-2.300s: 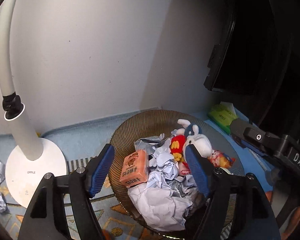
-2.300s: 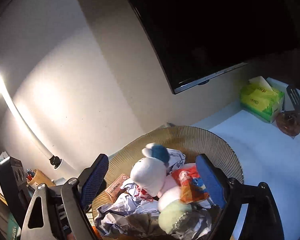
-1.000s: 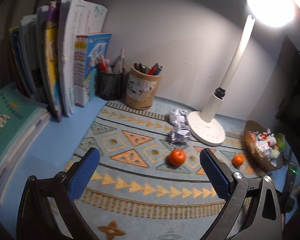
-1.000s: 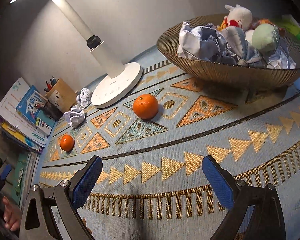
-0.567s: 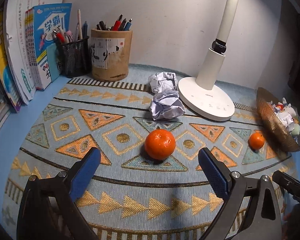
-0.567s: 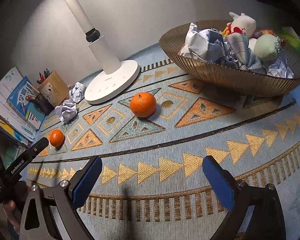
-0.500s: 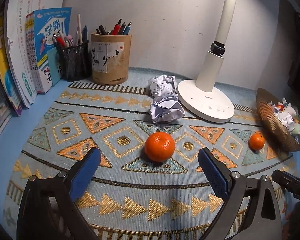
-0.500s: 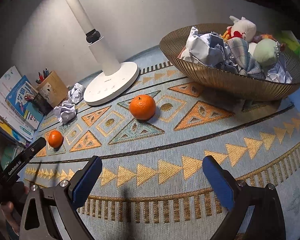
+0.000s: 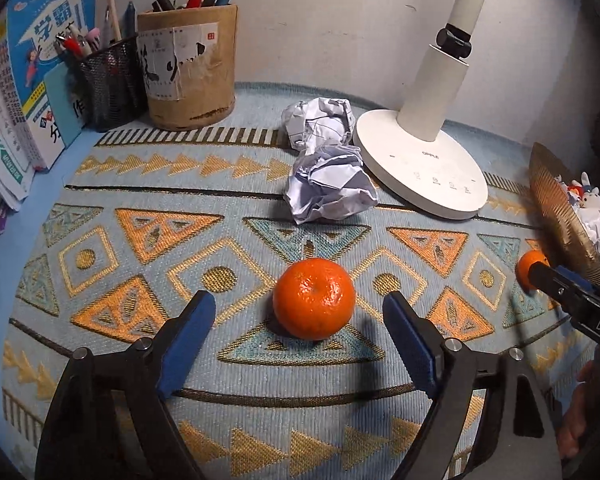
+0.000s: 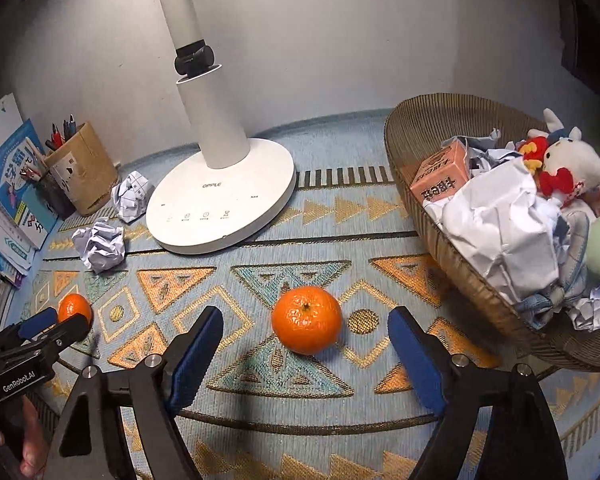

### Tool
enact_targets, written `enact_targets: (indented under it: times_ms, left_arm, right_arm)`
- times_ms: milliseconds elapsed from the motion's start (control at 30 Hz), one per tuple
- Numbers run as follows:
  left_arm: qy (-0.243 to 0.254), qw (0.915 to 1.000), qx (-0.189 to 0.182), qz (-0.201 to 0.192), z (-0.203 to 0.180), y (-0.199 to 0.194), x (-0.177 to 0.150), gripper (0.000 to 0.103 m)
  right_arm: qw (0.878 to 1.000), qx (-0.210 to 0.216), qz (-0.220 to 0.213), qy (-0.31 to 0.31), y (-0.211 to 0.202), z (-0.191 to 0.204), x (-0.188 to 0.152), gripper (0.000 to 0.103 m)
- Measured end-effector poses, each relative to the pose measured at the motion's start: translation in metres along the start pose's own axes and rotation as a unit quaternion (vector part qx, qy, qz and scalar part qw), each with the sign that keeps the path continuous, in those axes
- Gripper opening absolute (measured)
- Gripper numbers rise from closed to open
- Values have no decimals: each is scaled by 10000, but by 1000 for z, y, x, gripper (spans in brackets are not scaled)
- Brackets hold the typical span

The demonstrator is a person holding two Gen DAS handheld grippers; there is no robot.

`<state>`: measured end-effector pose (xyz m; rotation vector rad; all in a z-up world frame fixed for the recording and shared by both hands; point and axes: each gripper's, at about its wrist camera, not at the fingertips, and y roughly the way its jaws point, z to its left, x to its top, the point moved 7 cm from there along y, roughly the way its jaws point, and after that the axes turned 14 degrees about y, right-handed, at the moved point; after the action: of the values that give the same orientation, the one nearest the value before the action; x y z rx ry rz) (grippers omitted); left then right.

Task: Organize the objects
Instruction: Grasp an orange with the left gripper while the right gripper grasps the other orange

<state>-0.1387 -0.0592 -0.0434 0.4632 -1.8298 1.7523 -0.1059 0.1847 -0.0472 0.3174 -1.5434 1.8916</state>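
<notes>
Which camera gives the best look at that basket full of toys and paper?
The right wrist view: the basket is close, its contents visible. The left wrist view catches only a sliver at its right edge.

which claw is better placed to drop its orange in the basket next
Right, probably. The right claw frames a round orange mandarin beside the woven brown basket; the left claw's mandarin lies farther away.

Two oranges, two loose paper balls, one lamp.
</notes>
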Motion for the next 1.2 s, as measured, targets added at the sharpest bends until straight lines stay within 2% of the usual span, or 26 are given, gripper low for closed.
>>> enact_targets:
  times_ms: [67, 167, 233, 267, 300, 333, 433, 533, 633, 733, 867, 967, 1100, 1167, 1200]
  left_arm:
    - [106, 9998, 167, -11, -2, -1, -1, 79]
    - [-33, 9998, 186, -27, 1, 0, -2, 77]
    - [-41, 9998, 163, -86, 2, -1, 0, 63]
    - [43, 9998, 129, -118, -1, -2, 0, 45]
    - [136, 9998, 42, -144, -5, -2, 0, 35]
    - [217, 9995, 135, -157, -7, -3, -1, 35]
    - [337, 9989, 233, -233, -11, -5, 1, 35]
    - [282, 9985, 159, -447, -9, -14, 2, 35]
    - [259, 9984, 173, -469, -10, -16, 1, 35]
    - [338, 9977, 216, -552, -18, -26, -6, 35]
    - [460, 9974, -186, -519, -52, -43, -25, 35]
    - [665, 9949, -569, -494, -86, -55, -40, 35]
    - [805, 9931, -642, -559, -113, -62, -53, 35]
    - [885, 9933, -408, -620, -114, -63, -54, 35]
    - [877, 9929, -339, -726, -112, -65, -53, 35]
  right_arm:
    - [10000, -4, 59, -12, 4, -2, -5, 84]
    - [9996, 116, 231, 91, 9, -4, -6, 81]
    - [9998, 135, 108, 61, 7, -3, -3, 75]
    - [9999, 123, 68, 27, 6, -2, -3, 72]
    - [9999, 105, 56, -26, 7, 0, -4, 64]
    - [9999, 78, 74, -75, 8, 2, -6, 54]
    - [9999, 42, 54, -127, 9, 3, -7, 37]
    - [9997, 213, 12, -133, 5, 5, -7, 36]
    - [9992, 340, -117, -178, -3, 8, -9, 36]
    - [9989, 412, -31, -220, -12, 13, -18, 36]
    - [9976, 650, 228, -112, -36, 7, -51, 37]
    - [9978, 563, 242, -262, -55, -3, -78, 37]
    - [9979, 317, 301, -468, -61, -18, -91, 37]
    - [9977, 401, 450, -311, -58, -25, -93, 37]
    - [9974, 473, 493, -248, -58, -27, -95, 41]
